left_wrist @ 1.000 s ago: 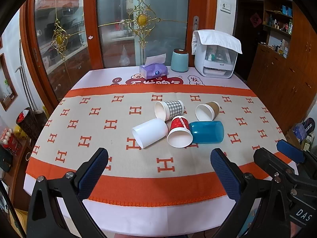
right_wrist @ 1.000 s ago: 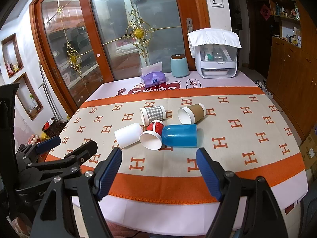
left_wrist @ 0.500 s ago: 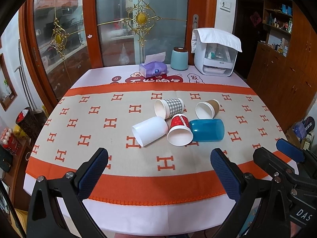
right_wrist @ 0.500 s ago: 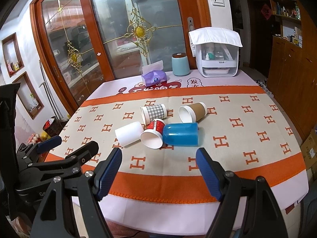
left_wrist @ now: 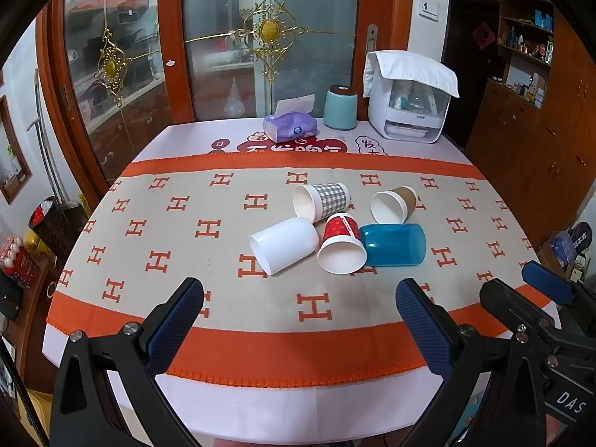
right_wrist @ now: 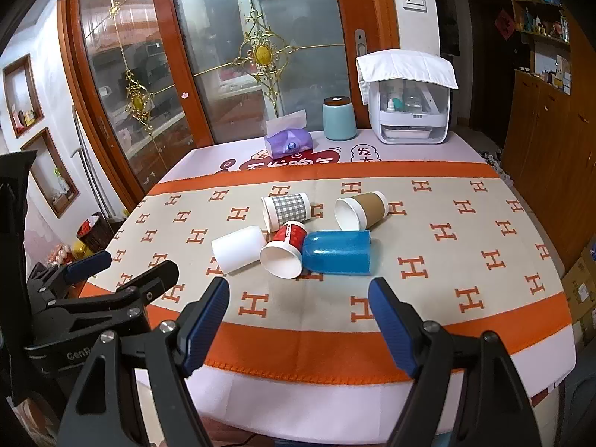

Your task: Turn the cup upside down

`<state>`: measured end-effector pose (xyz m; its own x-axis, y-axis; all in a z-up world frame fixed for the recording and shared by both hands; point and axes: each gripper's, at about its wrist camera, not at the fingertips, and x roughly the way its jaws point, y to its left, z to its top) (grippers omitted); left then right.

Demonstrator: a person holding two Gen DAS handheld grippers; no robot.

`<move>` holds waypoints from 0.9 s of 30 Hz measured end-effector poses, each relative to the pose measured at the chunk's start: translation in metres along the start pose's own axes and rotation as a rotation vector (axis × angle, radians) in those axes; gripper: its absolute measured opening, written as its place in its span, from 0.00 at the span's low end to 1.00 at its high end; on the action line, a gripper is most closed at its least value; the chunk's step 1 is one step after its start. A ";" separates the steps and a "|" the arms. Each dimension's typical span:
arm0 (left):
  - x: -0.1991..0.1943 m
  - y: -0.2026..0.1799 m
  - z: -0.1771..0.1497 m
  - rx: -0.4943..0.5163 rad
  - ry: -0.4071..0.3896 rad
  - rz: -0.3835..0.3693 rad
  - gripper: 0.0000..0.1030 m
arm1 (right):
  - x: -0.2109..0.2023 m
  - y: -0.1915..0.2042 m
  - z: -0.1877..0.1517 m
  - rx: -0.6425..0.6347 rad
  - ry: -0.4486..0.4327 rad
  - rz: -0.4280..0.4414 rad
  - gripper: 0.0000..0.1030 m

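Several cups lie on their sides in a cluster mid-table: a white cup (left_wrist: 284, 245), a red paper cup (left_wrist: 341, 246), a blue plastic cup (left_wrist: 395, 244), a grey checked cup (left_wrist: 322, 201) and a brown paper cup (left_wrist: 394, 205). They also show in the right wrist view: white cup (right_wrist: 239, 248), red cup (right_wrist: 284, 249), blue cup (right_wrist: 337, 251), checked cup (right_wrist: 286, 210), brown cup (right_wrist: 360, 209). My left gripper (left_wrist: 298, 303) is open and empty above the near table edge. My right gripper (right_wrist: 298, 300) is open and empty, also short of the cups.
An orange-and-beige cloth (left_wrist: 149, 223) covers the table. At the far edge stand a purple tissue pack (left_wrist: 290, 126), a teal canister (left_wrist: 339, 108) and a white appliance (left_wrist: 409, 100). The other gripper shows at each view's side (left_wrist: 540, 298) (right_wrist: 93, 290). Glass doors stand behind.
Both grippers have drifted slightly forward toward the cups. The cups have not moved and both grippers stay open.
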<state>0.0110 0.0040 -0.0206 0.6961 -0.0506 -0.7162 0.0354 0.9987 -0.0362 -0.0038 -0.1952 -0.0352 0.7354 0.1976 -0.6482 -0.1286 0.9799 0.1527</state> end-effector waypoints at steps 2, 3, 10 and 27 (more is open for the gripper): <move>0.003 0.001 0.002 -0.004 0.005 0.002 0.99 | 0.003 -0.001 0.003 -0.008 0.008 0.000 0.75; 0.004 0.002 0.002 -0.007 0.008 0.000 0.99 | 0.004 -0.001 0.004 -0.012 0.013 0.001 0.75; 0.024 0.008 0.015 -0.029 0.028 -0.003 0.99 | 0.025 -0.010 0.016 -0.047 0.059 0.030 0.75; 0.126 0.026 0.046 -0.010 0.186 0.019 0.99 | 0.165 -0.032 0.041 -0.471 0.283 -0.002 0.75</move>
<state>0.1324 0.0236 -0.0801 0.5519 -0.0313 -0.8333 0.0151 0.9995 -0.0276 0.1490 -0.1955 -0.1168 0.5365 0.1321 -0.8335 -0.4589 0.8746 -0.1567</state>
